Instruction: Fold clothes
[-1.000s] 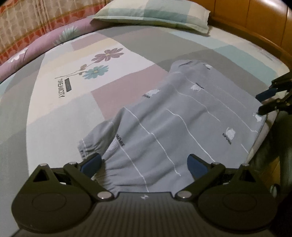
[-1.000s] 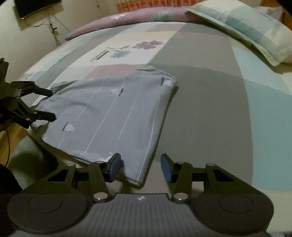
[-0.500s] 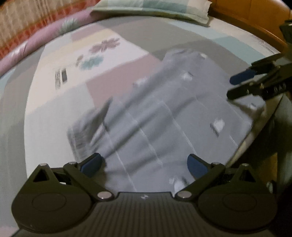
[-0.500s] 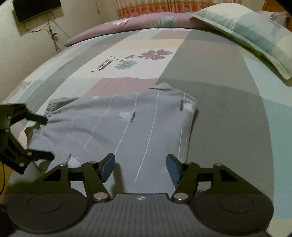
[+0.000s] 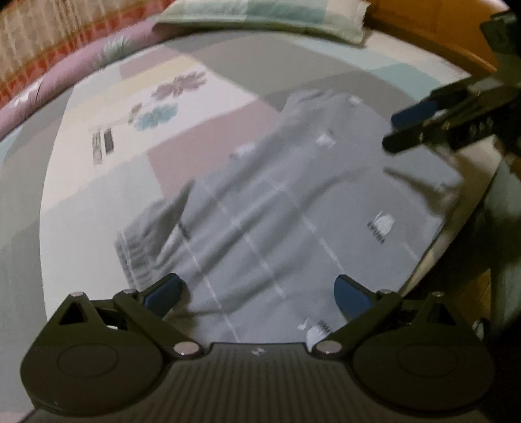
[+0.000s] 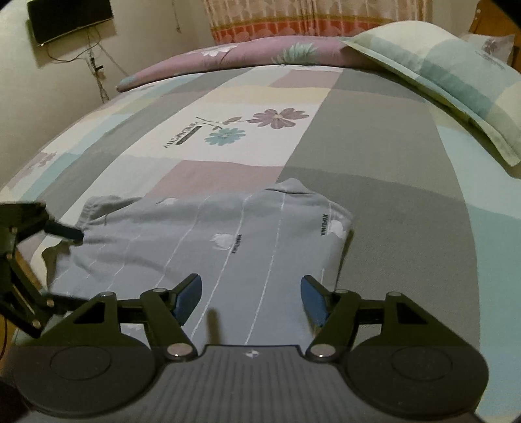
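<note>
A grey garment [image 5: 293, 201] with thin white stripes and small white logos lies folded flat near the bed's front edge, its gathered cuff at the left. My left gripper [image 5: 257, 288] hovers open over the near left part of it, nothing pinched. In the right wrist view the same garment [image 6: 228, 234] lies below my right gripper [image 6: 250, 288], whose jaws are opening; cloth shows in the gap but the pads do not press on it. The right gripper [image 5: 407, 127] also shows at the left view's upper right, and the left gripper [image 6: 62, 266] at the right view's left edge.
The garment rests on a patchwork bed sheet [image 6: 374, 146] with a flower print. A checked pillow [image 6: 439, 65] and a rolled purple blanket [image 6: 244, 55] lie at the far side. A wooden headboard [image 5: 423, 32] runs behind the pillow. A dark screen [image 6: 68, 16] hangs on the wall.
My right gripper has moved from the garment's right edge to over its middle, and its jaws have spread wider. In the left view it reaches further in from the right.
</note>
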The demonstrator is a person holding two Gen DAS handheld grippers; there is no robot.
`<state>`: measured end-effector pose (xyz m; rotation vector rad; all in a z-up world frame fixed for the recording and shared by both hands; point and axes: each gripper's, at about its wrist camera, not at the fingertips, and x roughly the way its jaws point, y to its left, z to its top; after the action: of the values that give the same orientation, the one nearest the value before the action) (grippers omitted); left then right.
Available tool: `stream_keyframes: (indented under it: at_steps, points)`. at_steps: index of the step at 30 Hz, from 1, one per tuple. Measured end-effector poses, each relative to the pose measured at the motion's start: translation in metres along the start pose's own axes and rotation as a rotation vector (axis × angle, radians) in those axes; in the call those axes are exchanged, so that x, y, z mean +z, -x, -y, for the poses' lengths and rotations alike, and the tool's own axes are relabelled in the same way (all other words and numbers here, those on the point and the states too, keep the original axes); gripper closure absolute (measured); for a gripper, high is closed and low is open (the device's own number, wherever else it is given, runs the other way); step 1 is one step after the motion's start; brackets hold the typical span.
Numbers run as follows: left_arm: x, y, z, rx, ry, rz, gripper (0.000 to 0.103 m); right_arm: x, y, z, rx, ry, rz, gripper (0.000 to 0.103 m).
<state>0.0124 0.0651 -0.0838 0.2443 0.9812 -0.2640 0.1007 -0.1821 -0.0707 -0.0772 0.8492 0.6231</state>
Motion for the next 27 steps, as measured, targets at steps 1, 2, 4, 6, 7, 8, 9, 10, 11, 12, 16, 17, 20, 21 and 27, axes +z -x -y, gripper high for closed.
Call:
stream_keyframes:
  at_steps: [1,2,4,6,7,8,9,10,11,12,16,17,20,21,27]
  points:
    - [-0.001,0.001,-0.001,-0.006,0.004,0.005,0.003,0.0,-0.003,0.002,-0.005,-0.005,-0.007,0.031]
    - [-0.002,0.003,-0.002,-0.009,0.007,0.007,0.003,0.001,-0.005,0.004,-0.011,-0.011,-0.014,0.031]
    - [-0.002,0.007,-0.004,-0.013,0.01,0.01,0.003,-0.001,-0.01,0.009,-0.042,-0.02,-0.043,0.031]
    - [0.0,0.013,-0.005,0.005,0.005,0.017,0.003,-0.001,-0.008,0.01,-0.037,-0.016,-0.039,0.031]
    - [0.002,0.016,-0.006,0.012,0.003,0.025,0.003,0.001,-0.006,0.01,-0.034,-0.013,-0.03,0.031]
    - [0.003,0.019,-0.007,0.012,0.003,0.035,0.003,0.003,-0.004,0.009,-0.03,-0.01,-0.02,0.031]
    - [0.005,0.021,-0.008,0.013,0.003,0.045,0.003,0.006,-0.003,0.009,-0.029,-0.006,-0.009,0.031]
    - [0.006,0.023,-0.009,0.013,0.004,0.053,0.003,0.009,-0.002,0.008,-0.028,-0.003,0.001,0.03]
    - [0.008,0.022,-0.009,0.012,0.008,0.057,0.003,0.012,-0.001,0.008,-0.027,0.001,0.012,0.03]
    - [0.009,0.021,-0.01,0.01,0.012,0.061,0.003,0.016,-0.004,0.007,-0.025,0.003,0.018,0.03]
    - [0.012,0.012,-0.012,-0.007,0.021,0.066,0.003,0.033,-0.016,0.005,-0.016,0.017,0.044,0.028]
    - [0.011,0.009,-0.013,-0.017,0.022,0.062,0.003,0.037,-0.021,0.004,-0.012,0.022,0.05,0.026]
    - [0.007,0.004,-0.014,-0.023,0.028,0.054,0.003,0.047,-0.043,0.007,0.02,0.007,0.04,0.026]
    - [0.006,0.004,-0.015,-0.025,0.027,0.056,0.003,0.049,-0.052,0.009,0.026,0.005,0.033,0.026]
    - [0.005,0.01,-0.023,-0.03,0.055,0.079,0.003,0.06,-0.072,0.019,0.037,-0.037,0.008,0.025]
